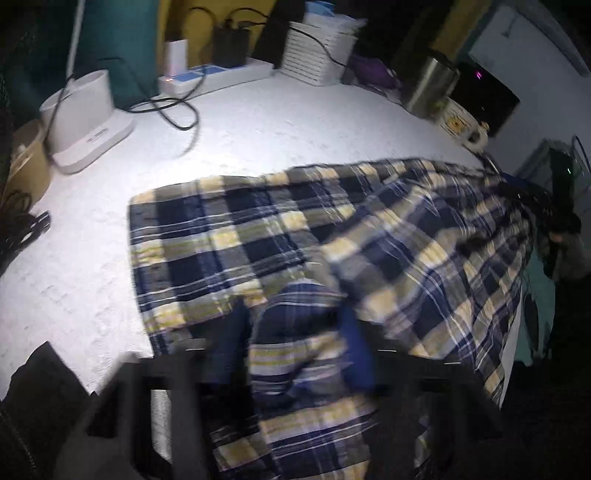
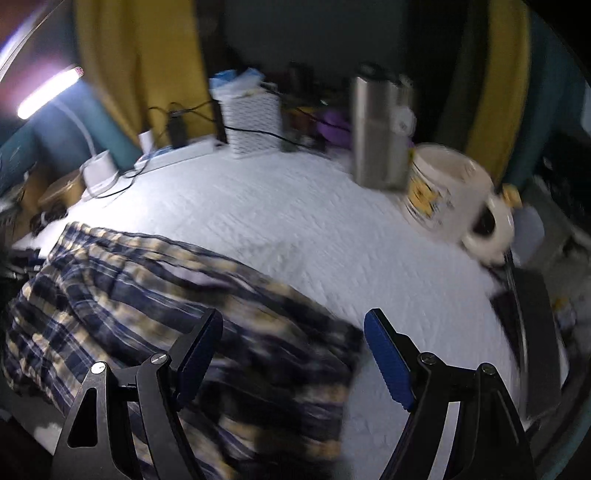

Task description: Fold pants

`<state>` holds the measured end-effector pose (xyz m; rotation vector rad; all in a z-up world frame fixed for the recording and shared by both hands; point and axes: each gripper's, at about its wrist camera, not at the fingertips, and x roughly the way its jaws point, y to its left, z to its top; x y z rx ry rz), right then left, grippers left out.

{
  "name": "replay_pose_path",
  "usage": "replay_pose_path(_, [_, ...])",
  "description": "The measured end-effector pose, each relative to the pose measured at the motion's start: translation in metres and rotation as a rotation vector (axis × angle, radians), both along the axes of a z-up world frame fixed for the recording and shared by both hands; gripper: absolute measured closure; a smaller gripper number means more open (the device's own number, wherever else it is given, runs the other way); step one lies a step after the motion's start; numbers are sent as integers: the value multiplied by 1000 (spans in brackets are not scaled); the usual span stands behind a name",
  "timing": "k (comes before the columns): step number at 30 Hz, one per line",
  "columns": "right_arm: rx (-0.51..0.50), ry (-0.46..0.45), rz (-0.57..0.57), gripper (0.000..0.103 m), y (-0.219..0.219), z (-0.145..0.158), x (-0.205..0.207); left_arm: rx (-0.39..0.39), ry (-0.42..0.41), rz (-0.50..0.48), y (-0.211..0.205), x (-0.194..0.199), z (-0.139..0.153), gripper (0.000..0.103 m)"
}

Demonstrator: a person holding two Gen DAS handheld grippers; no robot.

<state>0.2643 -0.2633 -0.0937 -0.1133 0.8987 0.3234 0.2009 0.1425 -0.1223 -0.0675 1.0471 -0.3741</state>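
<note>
Plaid pants (image 1: 295, 236) lie rumpled across the white tabletop (image 1: 240, 122). Left claw (image 1: 295, 339) is narrowly parted around a fabric fold; grip uncertain. Right claw (image 2: 293, 354) gapes empty. Advise pinching edges squarely, pulling flat before folding.

A white textured table surface (image 1: 258, 122) is filling both views under dim light. A lit bar lamp (image 2: 48, 94) is glowing at the upper left of the right wrist view. Yellow curtains (image 2: 140, 62) and teal panels (image 1: 122, 33) are hanging behind.
</note>
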Motion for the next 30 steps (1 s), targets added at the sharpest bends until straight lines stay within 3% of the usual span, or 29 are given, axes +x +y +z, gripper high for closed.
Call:
replay_pose_path(1, [-3,9,4,40,0,-5,-1,5,4,4,0,0,1,101])
replay_pose_path(3, [-9,20,25,67,4,-11,-3,-2,-16,20,1,-2,6,102])
replay_pose_path(4, [-7,17,35,71,7,-12,-4,-4,-43,44,4,-5,13,103])
replay_pose_path(10, [-21,-81,43,76,23,12,-15,35,-204,193,24,-23,68,103])
replay_pose_path(13, [-18,-134,38,76,30,26,-15,52,-283,225,29,-29,98,103])
replay_pose_path(18, [17,-178,4,76,34,36,-2,121,-353,245,34,-22,121,103])
replay_pose_path(21, [17,-160,-18,76,36,25,11,179,-334,252,35,-6,110,103])
replay_pose_path(24, [-31,-96,-39,76,44,-1,28,222,-259,260,35,20,73,102])
replay_pose_path(26, [-72,-48,-50,76,47,-19,34,200,-148,267,38,36,43,101])
replay_pose_path(28, [-84,-31,-58,64,44,-23,32,171,-63,259,40,38,20,100])
replay_pose_path(29, [-91,-30,-66,53,42,-23,30,172,-49,252,40,35,15,97])
replay_pose_path(30, [-91,-35,-79,43,37,-22,27,169,-39,256,41,30,11,78])
